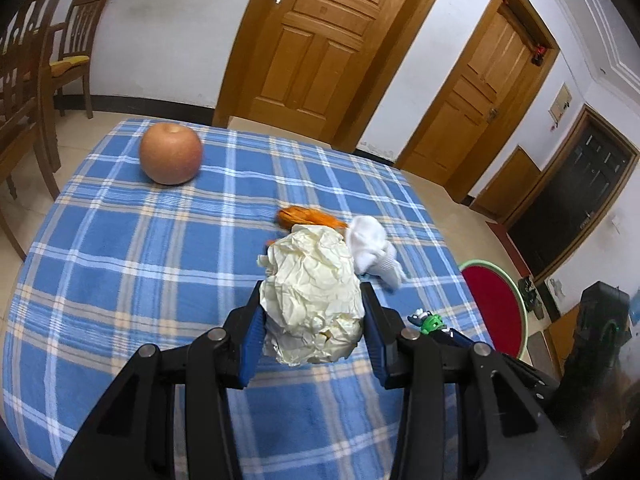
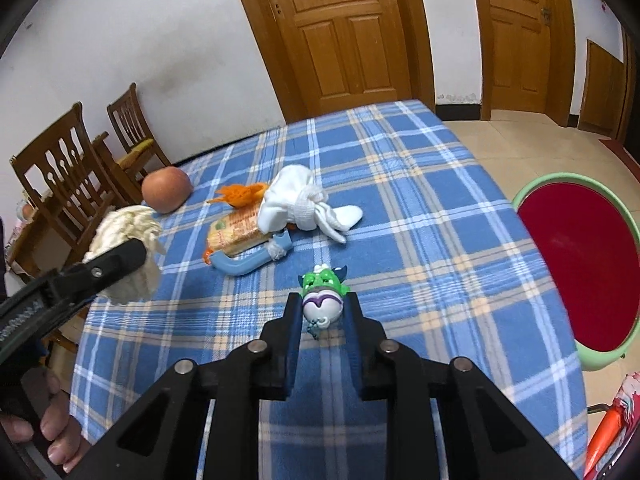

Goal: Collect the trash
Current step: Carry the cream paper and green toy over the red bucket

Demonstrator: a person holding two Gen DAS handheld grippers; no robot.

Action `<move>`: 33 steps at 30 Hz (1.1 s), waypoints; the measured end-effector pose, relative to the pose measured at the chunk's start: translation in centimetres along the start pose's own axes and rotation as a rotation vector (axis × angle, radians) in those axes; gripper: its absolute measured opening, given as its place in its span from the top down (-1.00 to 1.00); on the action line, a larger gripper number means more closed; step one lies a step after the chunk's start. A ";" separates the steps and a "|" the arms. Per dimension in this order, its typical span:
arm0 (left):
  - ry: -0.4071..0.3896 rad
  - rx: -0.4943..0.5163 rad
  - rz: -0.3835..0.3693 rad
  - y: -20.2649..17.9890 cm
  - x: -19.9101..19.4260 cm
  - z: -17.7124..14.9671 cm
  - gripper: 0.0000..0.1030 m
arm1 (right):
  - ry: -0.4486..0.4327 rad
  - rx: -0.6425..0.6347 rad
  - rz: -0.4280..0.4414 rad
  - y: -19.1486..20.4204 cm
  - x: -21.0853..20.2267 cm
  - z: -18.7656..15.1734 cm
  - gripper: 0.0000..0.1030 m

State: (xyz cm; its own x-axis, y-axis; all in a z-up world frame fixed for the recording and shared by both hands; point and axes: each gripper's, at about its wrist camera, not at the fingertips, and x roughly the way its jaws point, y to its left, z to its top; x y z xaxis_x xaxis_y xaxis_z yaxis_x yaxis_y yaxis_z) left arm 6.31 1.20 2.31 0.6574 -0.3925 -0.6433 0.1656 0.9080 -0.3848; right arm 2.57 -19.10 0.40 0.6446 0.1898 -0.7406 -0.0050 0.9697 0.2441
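Two hand-held tools work over a tabletop [image 2: 400,208] covered in a blue plaid cloth. The left tool [image 1: 310,304] is clenched around a large crumpled ball of cream paper [image 1: 312,296], holding it raised above the cloth. The right tool [image 2: 322,308] has its fingers on either side of a small green and white toy figure [image 2: 324,292]; it looks gripped, though the fingers may only be touching it.

Further back on the cloth lie a knotted white sock [image 2: 304,200], a scrap of orange peel [image 2: 240,194], a wrapped snack packet [image 2: 238,232] resting on a light blue curved handle [image 2: 248,264], and a whole apple [image 2: 165,189] standing apart near the far edge. A green bin with a red lining [image 2: 580,264] sits on the floor just beside the tabletop, on the right.

Risks, as judged from here: the paper ball is soft and springy, so it could compress and slip free if the grip loosens on the way to the bin. The left tool must also cross toward the right side, where it could collide with the right tool. The toy and the apple do not look like rubbish, so carrying the toy to the bin would be a sorting mistake. The toy is rounded and smooth, and could squirt out from between the fingers.
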 end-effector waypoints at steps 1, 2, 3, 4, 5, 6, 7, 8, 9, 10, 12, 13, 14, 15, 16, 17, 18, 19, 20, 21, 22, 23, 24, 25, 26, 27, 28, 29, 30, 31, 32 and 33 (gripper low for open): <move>0.002 0.005 -0.003 -0.4 -0.1 -0.1 0.15 | -0.007 0.003 0.003 -0.2 -0.4 -0.1 0.56; 0.004 0.010 -0.006 -0.7 -0.1 -0.1 0.15 | -0.016 0.007 0.006 -0.5 -0.9 -0.1 0.56; 0.006 0.015 -0.011 -1.0 -0.1 -0.1 0.15 | -0.022 0.011 0.006 -0.6 -1.2 -0.2 0.56; 0.010 0.019 -0.017 -1.4 -0.1 -0.2 0.15 | -0.031 0.016 0.007 -0.9 -1.7 -0.2 0.56; 0.015 0.023 -0.024 -1.7 -0.2 -0.2 0.15 | -0.037 0.021 0.007 -1.2 -2.0 -0.2 0.56; 0.020 0.026 -0.031 -2.0 -0.2 -0.2 0.15 | -0.044 0.025 0.006 -1.3 -2.3 -0.2 0.56; 0.025 0.030 -0.039 -2.3 -0.1 -0.2 0.15 | -0.051 0.031 0.004 -1.5 -2.6 -0.2 0.56; 0.030 0.036 -0.043 -2.6 -0.1 -0.2 0.15 | -0.060 0.038 0.003 -1.8 -3.0 -0.2 0.56; 0.033 0.042 -0.045 -2.9 0.0 -0.2 0.15 | -0.067 0.043 0.003 -2.1 -3.3 -0.2 0.56; 0.036 0.049 -0.047 -3.2 0.0 -0.2 0.15 | -0.074 0.049 0.002 -2.3 -3.5 -0.2 0.56; 0.042 0.060 -0.059 -3.9 0.1 -0.1 0.15 | -0.088 0.062 0.002 -3.0 -4.0 -0.1 0.56; 0.045 0.065 -0.065 -4.3 0.1 0.0 0.15 | -0.094 0.066 0.002 -3.3 -4.3 0.0 0.56; 0.048 0.072 -0.070 -4.7 0.1 0.0 0.15 | -0.101 0.071 0.000 -3.6 -4.4 0.0 0.56; 0.049 0.078 -0.074 -5.1 0.1 0.0 0.15 | -0.107 0.077 0.000 -4.0 -4.7 0.0 0.56; 0.051 0.086 -0.078 -5.6 0.2 0.0 0.15 | -0.112 0.082 -0.001 -4.3 -4.9 0.1 0.56; 0.052 0.092 -0.081 -6.0 0.3 0.1 0.15 | -0.118 0.089 -0.003 -4.8 -5.1 0.1 0.56; 0.053 0.099 -0.084 -6.4 0.3 0.1 0.15 | -0.123 0.094 -0.003 -5.1 -5.3 0.1 0.56; 0.055 0.107 -0.089 -6.8 0.4 0.1 0.15 | -0.127 0.100 -0.004 -5.4 -5.5 0.1 0.56; 0.057 0.113 -0.094 -7.2 0.5 0.1 0.15 | -0.133 0.107 -0.008 -5.9 -5.7 0.1 0.56; 0.059 0.118 -0.099 -7.6 0.6 0.1 0.15 | -0.136 0.113 -0.011 -6.2 -5.9 0.1 0.56; 0.061 0.124 -0.103 -8.1 0.8 0.1 0.15 | -0.139 0.120 -0.014 -6.6 -6.1 0.1 0.56; 0.063 0.130 -0.106 -8.5 0.9 0.1 0.15 | -0.145 0.130 -0.017 -7.2 -6.3 0.1 0.56; 0.065 0.138 -0.107 -9.0 1.1 0.0 0.15 | -0.149 0.136 -0.021 -7.6 -6.5 0.0 0.56; 0.064 0.150 -0.105 -9.6 1.2 0.0 0.15 | -0.156 0.144 -0.028 -8.0 -6.7 0.0 0.56; 0.066 0.160 -0.106 -10.1 1.4 -0.1 0.15 | -0.162 0.151 -0.034 -8.5 -7.0 -0.1 0.56; 0.069 0.168 -0.108 -10.5 1.6 -0.1 0.15 | -0.167 0.157 -0.038 -8.9 -7.2 -0.1 0.56; 0.074 0.179 -0.111 -11.0 1.9 -0.2 0.15 | -0.171 0.165 -0.041 -9.3 -7.4 -0.2 0.56; 0.078 0.187 -0.113 -11.5 2.1 -0.2 0.15 | -0.177 0.175 -0.046 -9.8 -7.6 -0.2 0.56; 0.082 0.195 -0.116 -11.9 2.4 -0.2 0.15 | -0.181 0.182 -0.051 -10.2 -7.8 -0.3 0.56; 0.086 0.205 -0.117 -12.5 2.6 -0.3 0.15 | -0.185 0.188 -0.056 -10.6 -7.9 -0.3 0.56; 0.090 0.215 -0.120 -13.0 2.8 -0.4 0.15 | -0.191 0.197 -0.063 -11.1 -8.2 -0.4 0.56; 0.093 0.222 -0.124 -13.4 3.0 -0.5 0.15 | -0.195 0.204 -0.066 -11.5 -8.3 -0.4 0.56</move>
State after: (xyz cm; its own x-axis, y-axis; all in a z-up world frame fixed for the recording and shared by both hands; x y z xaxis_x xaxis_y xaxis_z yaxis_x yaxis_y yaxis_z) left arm 5.74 -12.24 5.24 0.5532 -0.5054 -0.6622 0.4049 0.8579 -0.3164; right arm -3.04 -31.77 3.50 0.7733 0.0746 -0.6297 0.1836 0.9242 0.3349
